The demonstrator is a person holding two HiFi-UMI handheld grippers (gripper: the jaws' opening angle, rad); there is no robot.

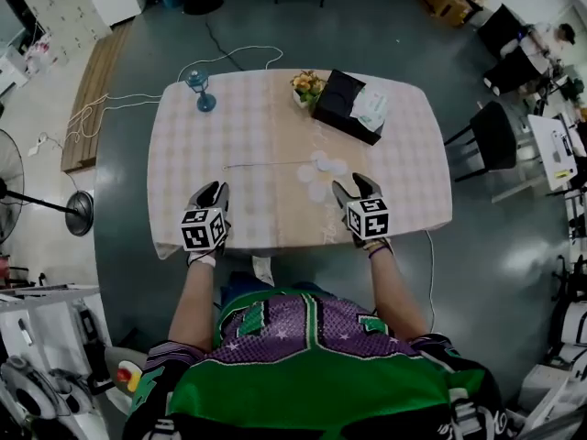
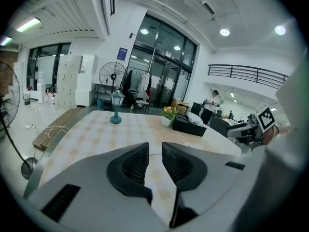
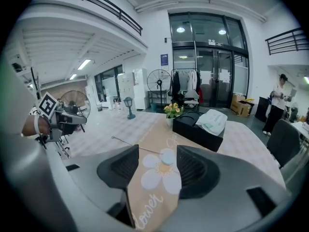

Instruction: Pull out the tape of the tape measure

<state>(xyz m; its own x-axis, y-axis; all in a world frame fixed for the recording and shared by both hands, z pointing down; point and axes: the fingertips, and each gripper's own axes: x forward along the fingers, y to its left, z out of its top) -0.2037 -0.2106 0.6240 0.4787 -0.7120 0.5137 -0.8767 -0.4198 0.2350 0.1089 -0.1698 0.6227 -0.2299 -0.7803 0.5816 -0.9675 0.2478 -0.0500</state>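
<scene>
A small round pale tape measure (image 1: 318, 158) lies on the flower print of the beige runner in mid-table. Its thin tape (image 1: 266, 164) stretches out flat to the left across the checked cloth. The right gripper view shows the same case (image 3: 167, 154) and tape (image 3: 133, 145) just beyond the jaws. My left gripper (image 1: 213, 191) hovers above the table's near edge, open with a narrow gap and nothing in it (image 2: 155, 151). My right gripper (image 1: 353, 186) hovers at the near edge too, open and empty (image 3: 158, 163). Neither touches the tape measure.
At the back of the table (image 1: 183, 209) stand a blue lantern ornament (image 1: 200, 90), a small pot of flowers (image 1: 307, 87) and a black tissue box (image 1: 350, 105). A floor fan (image 1: 55, 207) stands on the left and a dark chair (image 1: 491, 136) on the right.
</scene>
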